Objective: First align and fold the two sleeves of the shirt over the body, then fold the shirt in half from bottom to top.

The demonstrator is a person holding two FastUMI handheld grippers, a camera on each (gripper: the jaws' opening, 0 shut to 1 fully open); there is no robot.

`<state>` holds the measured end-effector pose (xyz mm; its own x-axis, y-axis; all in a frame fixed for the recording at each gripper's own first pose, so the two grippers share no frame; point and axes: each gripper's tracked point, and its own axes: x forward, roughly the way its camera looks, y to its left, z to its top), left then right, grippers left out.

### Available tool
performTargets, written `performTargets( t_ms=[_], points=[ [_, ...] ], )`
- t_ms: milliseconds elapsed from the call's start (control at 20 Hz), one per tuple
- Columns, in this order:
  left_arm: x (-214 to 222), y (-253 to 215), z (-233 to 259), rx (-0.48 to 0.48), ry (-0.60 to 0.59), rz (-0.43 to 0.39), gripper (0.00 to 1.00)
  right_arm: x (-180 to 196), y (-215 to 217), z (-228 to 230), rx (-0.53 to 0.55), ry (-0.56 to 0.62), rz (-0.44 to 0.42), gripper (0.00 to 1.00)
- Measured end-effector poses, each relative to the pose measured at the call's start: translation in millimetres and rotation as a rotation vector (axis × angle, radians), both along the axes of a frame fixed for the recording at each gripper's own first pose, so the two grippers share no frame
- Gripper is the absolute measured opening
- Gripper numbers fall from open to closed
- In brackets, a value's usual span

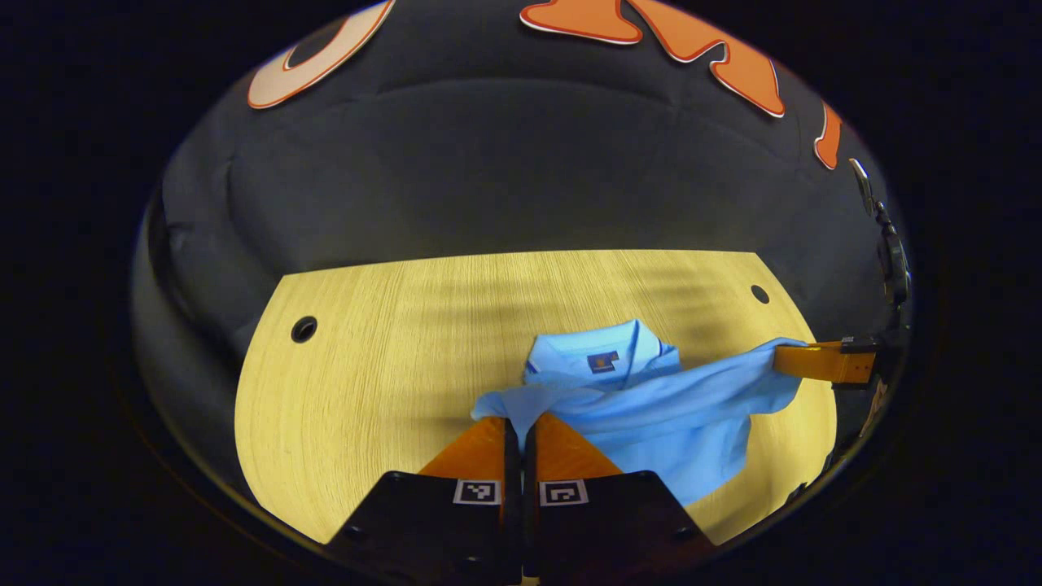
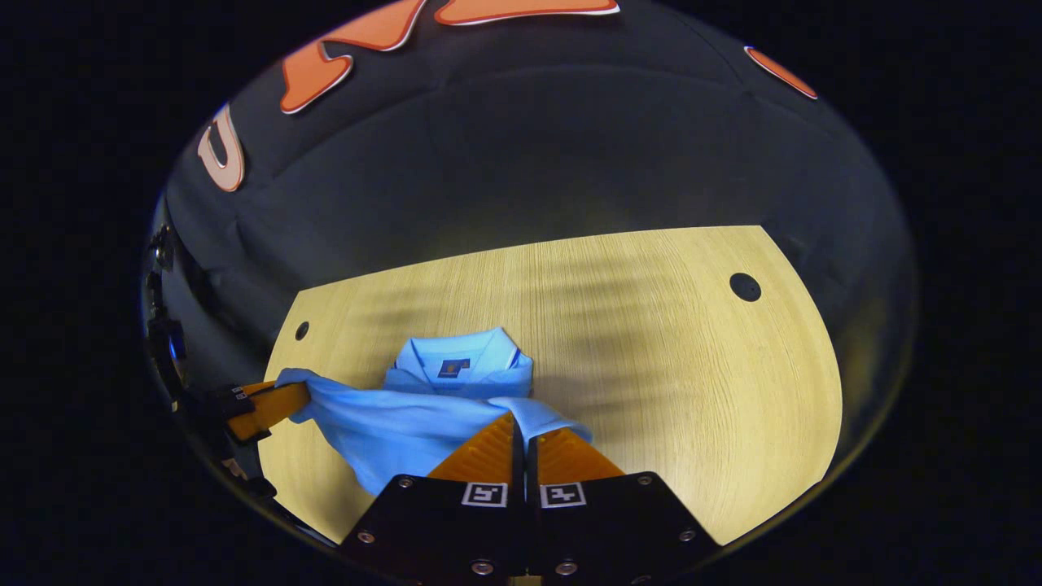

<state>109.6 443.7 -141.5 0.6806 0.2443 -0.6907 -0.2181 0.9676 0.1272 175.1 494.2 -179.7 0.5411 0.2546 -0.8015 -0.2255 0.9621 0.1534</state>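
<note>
Light-blue cotton polo shirt [image 1: 643,399] lay bunched on the pale wood-grain counter [image 1: 391,342], collar away from us | left gripper [image 1: 521,423] and right gripper [image 2: 523,439] each had jaws pinching a shirt edge, cloth stretched between | risk, we judged: uneven pull would skew the fold or slip fabric free.

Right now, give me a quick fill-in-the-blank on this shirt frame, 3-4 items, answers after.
1. The shirt is light ____ in colour.
2. It lies on a ____ table with a wood grain.
3. The left gripper and right gripper are each ____ on an end of the shirt.
4. The collar points toward the table's ____ edge, away from both cameras.

Missing words: blue; wooden; shut; far
</note>
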Motion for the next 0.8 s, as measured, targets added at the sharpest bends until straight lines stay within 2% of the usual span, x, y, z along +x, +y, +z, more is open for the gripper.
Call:
performTargets(
  t_ms=[150, 300, 350, 400, 450, 500, 550, 600, 650, 800],
  points=[
    [12.3, 5.2, -7.0, 0.021, 0.001, -0.010, 0.04, 7.9, 3.0, -7.1, 0.007, -0.005, -0.015, 0.01],
    [20.3, 12.4, -14.6, 0.025, -0.020, -0.011, 0.11, 20.0, 3.1, -16.2, -0.008, -0.027, -0.023, 0.03],
    [19.0, 16.4, -11.1, 0.036, -0.024, -0.003, 0.28, 21.0, 2.9, -19.1, -0.012, -0.025, -0.031, 0.05],
    [20.8, 17.6, -12.7, 0.032, -0.022, 0.000, 0.41, 20.0, 2.7, -21.1, -0.016, -0.025, -0.033, 0.02],
    [21.7, 18.3, -16.0, 0.025, -0.020, 0.002, 0.54, 19.2, 3.4, -22.5, -0.017, -0.028, -0.034, 0.05],
    [22.5, 20.4, -15.5, 0.028, -0.024, 0.005, 0.57, 20.4, 5.8, -24.9, -0.021, -0.031, -0.033, 0.06],
    [21.1, 22.8, -11.4, 0.036, -0.035, 0.005, 0.71, 18.6, 7.7, -22.9, -0.024, -0.037, -0.027, 0.07],
    [20.6, 25.7, -6.2, 0.053, -0.055, 0.009, 0.86, 20.4, 10.1, -23.4, -0.023, -0.043, -0.025, 0.18],
    [21.1, 28.6, 1.2, 0.077, -0.075, 0.009, 1.00, 21.2, 12.1, -20.7, -0.021, -0.056, -0.023, 0.38],
    [22.5, 29.0, 32.0, 0.122, -0.152, -0.010, 1.00, 22.1, 5.5, -8.4, -0.044, -0.096, -0.047, 0.99]
  ],
)
